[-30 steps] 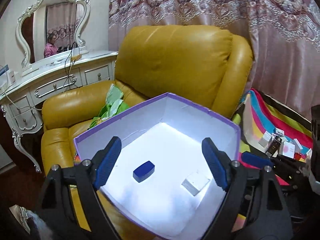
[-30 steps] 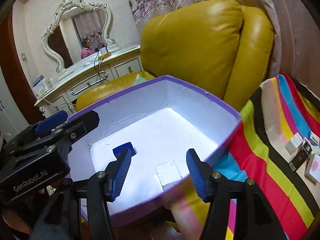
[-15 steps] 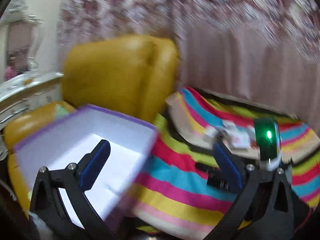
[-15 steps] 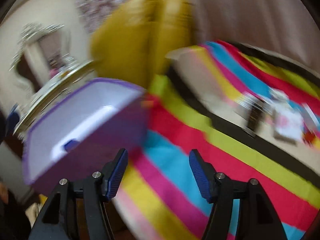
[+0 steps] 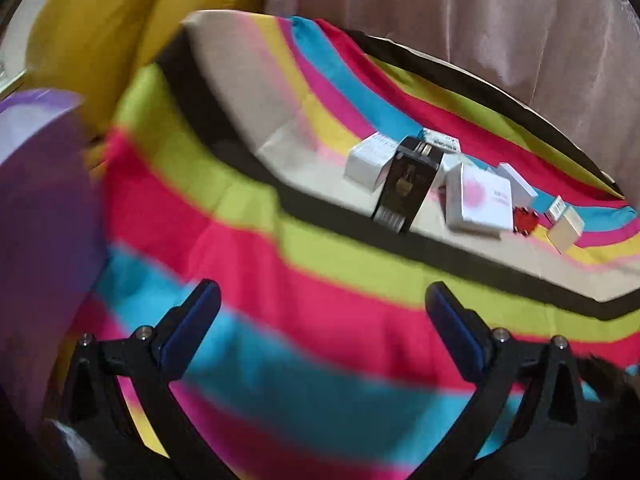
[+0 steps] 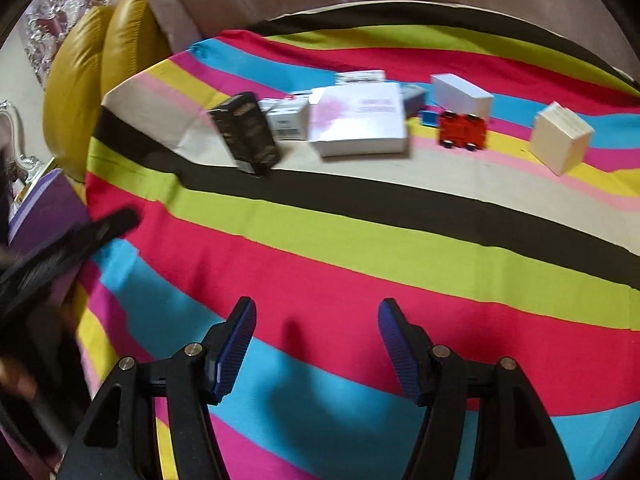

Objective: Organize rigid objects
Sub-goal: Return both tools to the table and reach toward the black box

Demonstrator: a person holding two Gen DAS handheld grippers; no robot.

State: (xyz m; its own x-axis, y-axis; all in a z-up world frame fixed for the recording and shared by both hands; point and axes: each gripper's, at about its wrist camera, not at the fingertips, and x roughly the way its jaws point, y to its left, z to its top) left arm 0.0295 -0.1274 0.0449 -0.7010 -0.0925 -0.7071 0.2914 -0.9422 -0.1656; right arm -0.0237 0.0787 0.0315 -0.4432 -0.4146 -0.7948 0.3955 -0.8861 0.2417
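Closest to the cameras, the right gripper (image 6: pixel 314 344) and the left gripper (image 5: pixel 320 328) both hung over the striped cloth (image 6: pixel 360 248), fingers wide apart and holding nothing. Both pointed forward toward the boxes. At the left edge sat the purple box (image 5: pixel 36 184), blurry. Farther off, the small boxes lay together on the pale stripe. The black box (image 6: pixel 244 134) lay with its long side running toward the cameras, tilted a little. Beside it sat a small white box (image 6: pixel 288 120), then the big flat white box (image 6: pixel 358 120) with a pink mark; its writing was too blurry to read. A red toy car (image 6: pixel 462 130) came next, with a long white box (image 6: pixel 462 94) behind it. The cream block (image 6: pixel 560 138) sat apart on the right. Behind everything were the yellow armchair (image 6: pixel 100 60) and the curtain (image 5: pixel 480 20).
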